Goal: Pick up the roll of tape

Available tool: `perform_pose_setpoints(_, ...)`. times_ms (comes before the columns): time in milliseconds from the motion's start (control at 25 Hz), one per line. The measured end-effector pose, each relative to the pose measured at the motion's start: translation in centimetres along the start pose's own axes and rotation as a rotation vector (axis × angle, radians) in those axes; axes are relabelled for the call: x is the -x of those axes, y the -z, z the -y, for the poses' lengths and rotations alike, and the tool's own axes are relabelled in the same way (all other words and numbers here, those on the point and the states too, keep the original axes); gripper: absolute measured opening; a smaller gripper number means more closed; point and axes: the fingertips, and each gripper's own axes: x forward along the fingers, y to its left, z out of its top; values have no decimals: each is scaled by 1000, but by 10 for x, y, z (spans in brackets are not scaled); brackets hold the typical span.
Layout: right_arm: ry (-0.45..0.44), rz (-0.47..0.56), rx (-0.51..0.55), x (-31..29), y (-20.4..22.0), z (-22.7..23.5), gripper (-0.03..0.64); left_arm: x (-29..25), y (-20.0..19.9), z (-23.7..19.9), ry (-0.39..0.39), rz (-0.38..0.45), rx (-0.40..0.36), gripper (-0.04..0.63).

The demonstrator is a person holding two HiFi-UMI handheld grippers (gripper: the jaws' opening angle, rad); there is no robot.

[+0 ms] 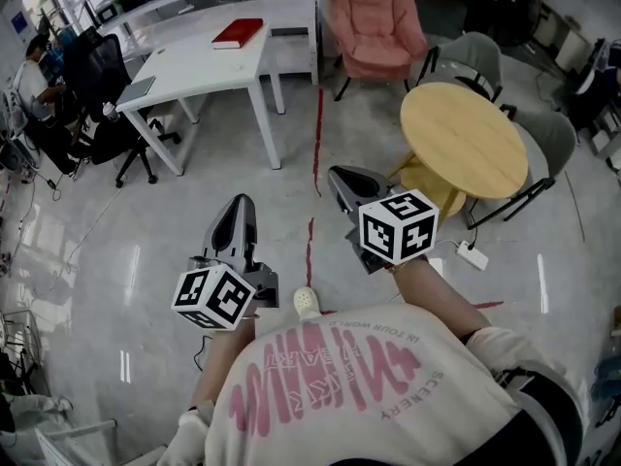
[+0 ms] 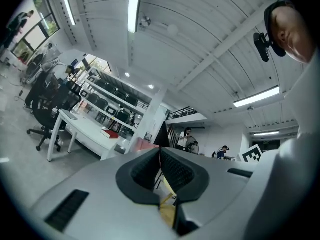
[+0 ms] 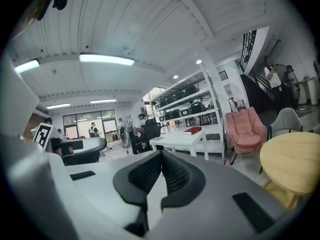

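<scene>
While left gripper [image 1: 238,212] and right gripper [image 1: 342,181] fingers sit closed and empty, no tape shows ahead; finding it likely comes first.

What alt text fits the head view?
A person in a white printed shirt holds out a left tool and a right tool, both shut and empty, over a glossy grey floor. Ahead stand a round wooden table, a pink armchair and a white desk bearing a red book.
</scene>
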Motion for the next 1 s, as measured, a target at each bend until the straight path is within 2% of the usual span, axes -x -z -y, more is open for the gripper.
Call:
perform_pose_setpoints(240,28,50,48,-59,-61,7,17,-57,-56,-40,33,32,-28,25)
perform_pose_setpoints(440,34,74,83,-109,-93,10,17,-92,-85,-74,55,43,-35,25)
perform_pose_setpoints(720,45,86,104,-176,-109,30,17,-145,-104,-128,70,49,-33,25)
perform_pose_setpoints(1000,83,103,59,-217,-117,60,17,-191,-113,-158,101,28,-31,25)
